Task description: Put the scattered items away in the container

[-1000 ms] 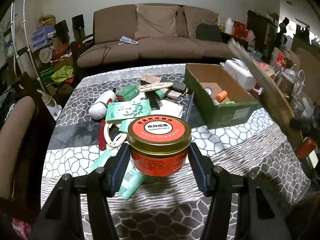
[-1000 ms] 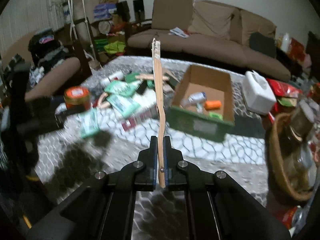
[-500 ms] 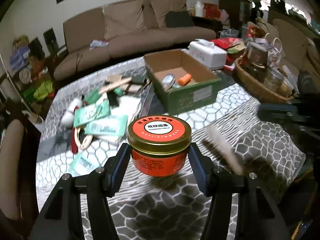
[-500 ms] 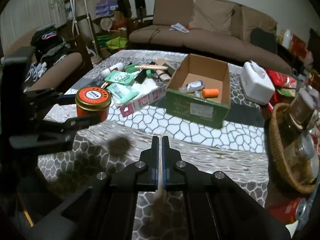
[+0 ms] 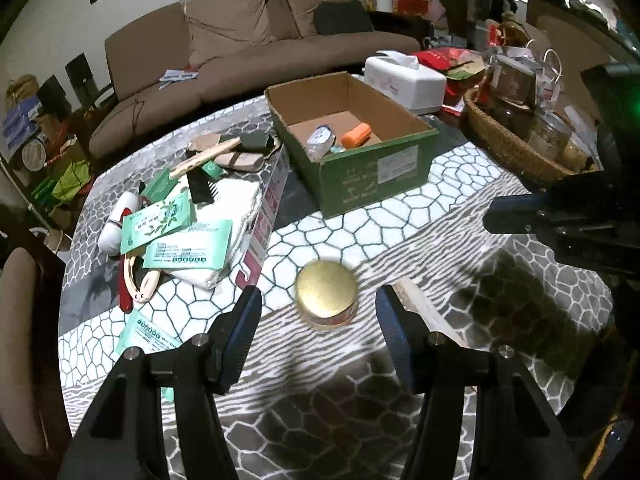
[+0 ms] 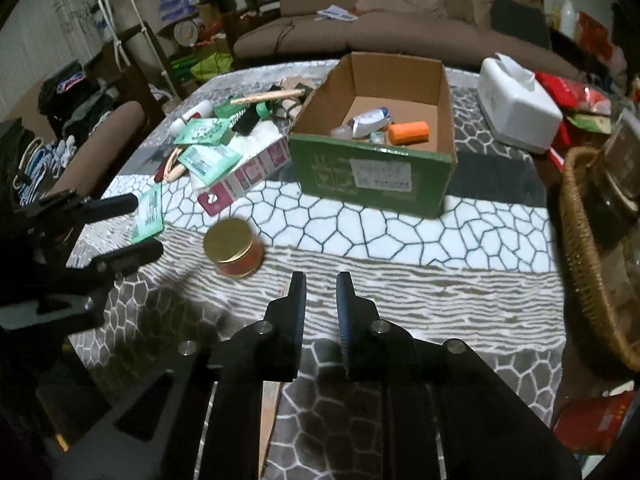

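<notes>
Tin [image 5: 326, 300] lies tipped between wide-open left tongs [image 5: 318, 316]; right tongs [image 6: 320, 292], angled down, opening empty.

Stick [image 5: 424, 308] partly hidden behind right finger of left gripper [image 5: 318, 314]; in right view only a sliver [image 6: 269, 420] showing under the gripper body. Tin [image 6: 234, 248] blurred, label unreadable. Basket [image 6: 580, 264] cut off at 3 o'clock. Box [image 6: 372, 176] label too small to read.
</notes>
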The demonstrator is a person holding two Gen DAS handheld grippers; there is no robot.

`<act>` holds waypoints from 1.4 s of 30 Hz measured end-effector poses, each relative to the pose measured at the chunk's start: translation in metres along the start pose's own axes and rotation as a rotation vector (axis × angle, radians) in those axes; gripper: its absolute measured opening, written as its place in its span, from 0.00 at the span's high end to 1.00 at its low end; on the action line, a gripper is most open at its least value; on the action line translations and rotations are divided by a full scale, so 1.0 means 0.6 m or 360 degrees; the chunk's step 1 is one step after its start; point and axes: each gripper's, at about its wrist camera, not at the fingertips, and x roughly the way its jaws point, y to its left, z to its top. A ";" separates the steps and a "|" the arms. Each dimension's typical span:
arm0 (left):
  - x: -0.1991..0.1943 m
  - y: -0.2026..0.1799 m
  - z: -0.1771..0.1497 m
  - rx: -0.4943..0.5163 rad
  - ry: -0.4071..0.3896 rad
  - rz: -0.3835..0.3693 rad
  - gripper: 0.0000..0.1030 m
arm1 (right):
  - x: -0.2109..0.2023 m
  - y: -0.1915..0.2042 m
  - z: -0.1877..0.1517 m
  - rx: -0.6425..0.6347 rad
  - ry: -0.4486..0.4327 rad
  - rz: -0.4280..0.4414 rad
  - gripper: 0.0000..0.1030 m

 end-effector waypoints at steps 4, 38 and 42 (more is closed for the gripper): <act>0.011 0.019 -0.008 -0.0039 0.0029 0.0002 0.42 | 0.027 0.001 -0.006 0.0010 0.0107 0.0030 0.77; 0.038 0.061 -0.032 -0.0103 0.0093 0.0081 0.12 | 0.140 0.115 -0.115 -0.0279 0.0671 -0.0077 0.77; 0.049 0.059 -0.031 -0.0104 0.0113 0.0077 0.12 | 0.123 0.101 -0.117 -0.0242 0.0623 -0.0072 0.80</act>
